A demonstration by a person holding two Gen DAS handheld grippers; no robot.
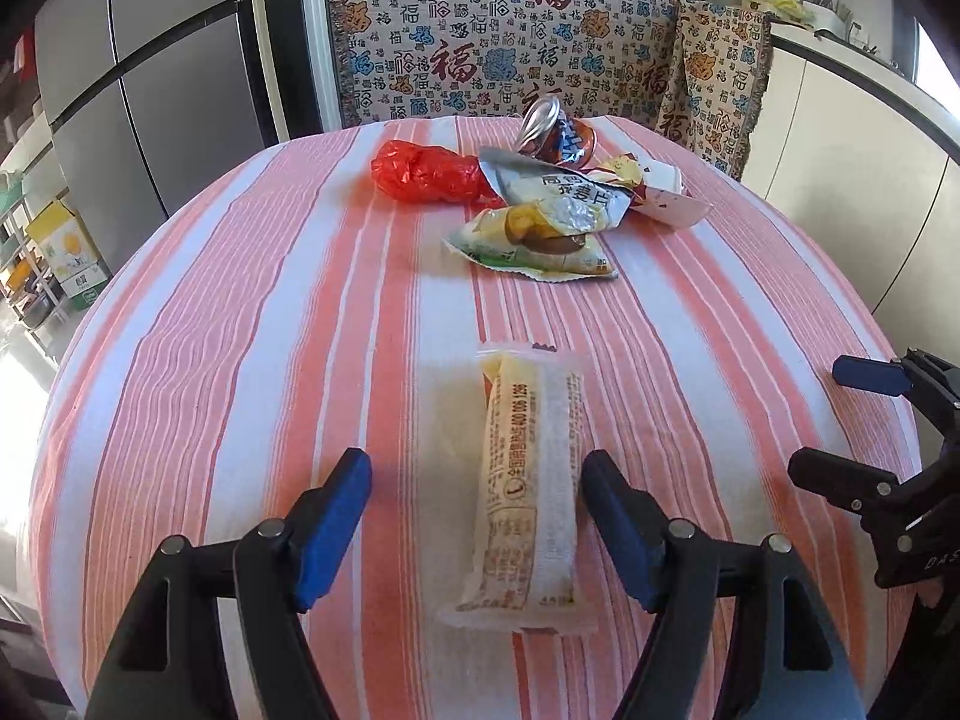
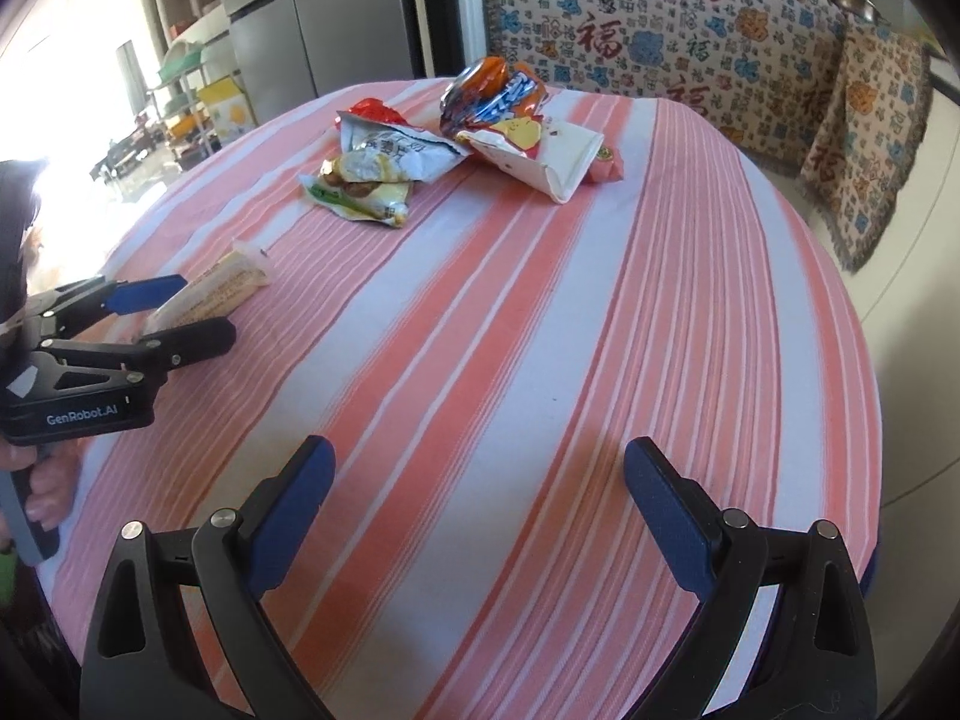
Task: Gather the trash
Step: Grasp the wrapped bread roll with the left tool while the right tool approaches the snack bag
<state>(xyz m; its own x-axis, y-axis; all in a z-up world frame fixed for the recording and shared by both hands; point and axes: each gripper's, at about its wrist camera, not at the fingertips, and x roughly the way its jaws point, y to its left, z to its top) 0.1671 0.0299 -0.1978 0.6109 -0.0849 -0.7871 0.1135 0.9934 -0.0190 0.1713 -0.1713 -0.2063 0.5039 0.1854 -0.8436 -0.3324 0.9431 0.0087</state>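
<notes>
A long pale yellow snack wrapper (image 1: 528, 492) lies flat on the striped tablecloth (image 1: 240, 360). My left gripper (image 1: 477, 516) is open and low, with the wrapper between its blue pads, nearer the right pad. The wrapper also shows in the right wrist view (image 2: 210, 294), between the left gripper's fingers (image 2: 180, 312). Farther back lies a pile of trash: a red plastic bag (image 1: 426, 171), a crushed can (image 1: 555, 135), a silver chip bag (image 1: 558, 192), a yellow-green wrapper (image 1: 534, 243) and a white paper box (image 2: 552, 162). My right gripper (image 2: 480, 510) is open and empty above bare cloth.
A sofa with a patterned throw (image 1: 510, 36) stands behind the table. A grey fridge (image 1: 150, 60) is at the left, white cabinets (image 1: 840, 150) at the right. The right gripper's fingers (image 1: 870, 408) show at the right edge of the left wrist view.
</notes>
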